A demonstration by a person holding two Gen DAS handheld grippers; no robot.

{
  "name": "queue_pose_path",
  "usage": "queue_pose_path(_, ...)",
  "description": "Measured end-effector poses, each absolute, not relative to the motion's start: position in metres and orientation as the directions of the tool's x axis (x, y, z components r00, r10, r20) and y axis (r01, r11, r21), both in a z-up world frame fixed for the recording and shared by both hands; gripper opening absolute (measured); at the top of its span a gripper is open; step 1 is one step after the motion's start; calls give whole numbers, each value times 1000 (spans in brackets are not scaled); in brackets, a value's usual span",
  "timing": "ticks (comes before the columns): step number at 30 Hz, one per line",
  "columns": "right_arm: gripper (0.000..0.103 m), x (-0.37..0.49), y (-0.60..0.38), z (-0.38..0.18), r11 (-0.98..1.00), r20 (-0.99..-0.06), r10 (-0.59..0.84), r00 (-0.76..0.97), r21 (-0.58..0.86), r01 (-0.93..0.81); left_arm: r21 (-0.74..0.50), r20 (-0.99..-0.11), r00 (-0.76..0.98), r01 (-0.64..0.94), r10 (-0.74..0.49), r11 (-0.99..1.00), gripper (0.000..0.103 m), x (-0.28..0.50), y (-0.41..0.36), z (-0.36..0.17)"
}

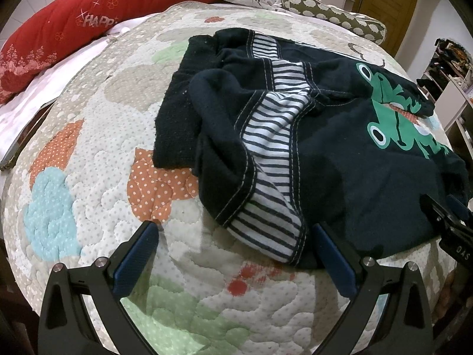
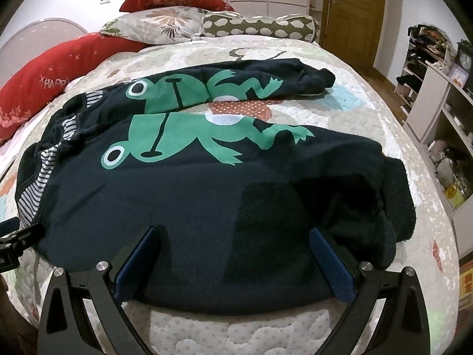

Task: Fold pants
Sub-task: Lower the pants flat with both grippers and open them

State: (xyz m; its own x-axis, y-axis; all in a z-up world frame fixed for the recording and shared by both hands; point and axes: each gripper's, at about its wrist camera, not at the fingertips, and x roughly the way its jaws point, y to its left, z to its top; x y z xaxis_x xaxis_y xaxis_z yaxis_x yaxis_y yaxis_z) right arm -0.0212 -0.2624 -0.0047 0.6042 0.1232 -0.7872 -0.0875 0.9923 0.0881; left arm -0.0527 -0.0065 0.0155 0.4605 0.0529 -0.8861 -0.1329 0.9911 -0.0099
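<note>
Both tools stand with jaws spread wide, holding nothing. The left gripper hangs over the quilt, the striped waistband just past its right finger. The right gripper straddles the near edge of the dark pants. Beyond, both frog-printed legs lie apart (no fold made yet, I judge). Farthest, a red pillow reads "HAPP".

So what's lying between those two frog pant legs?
Only bare quilt: an orange dotted patch shows in the gap between the two legs of the pants. The right wrist view shows it best.
</note>
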Motion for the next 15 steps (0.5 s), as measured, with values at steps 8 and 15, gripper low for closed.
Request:
queue_pose_path(8, 102, -24, -262, -4, 993, -777, 118, 619, 82, -87, -2, -885, 461, -134, 60, 991, 103, -51, -6, 14)
queue_pose_path(15, 102, -28, -260, -4, 994, -762, 107, 639, 73, -80, 9, -880, 469, -137, 73, 990, 103, -50, -9, 13)
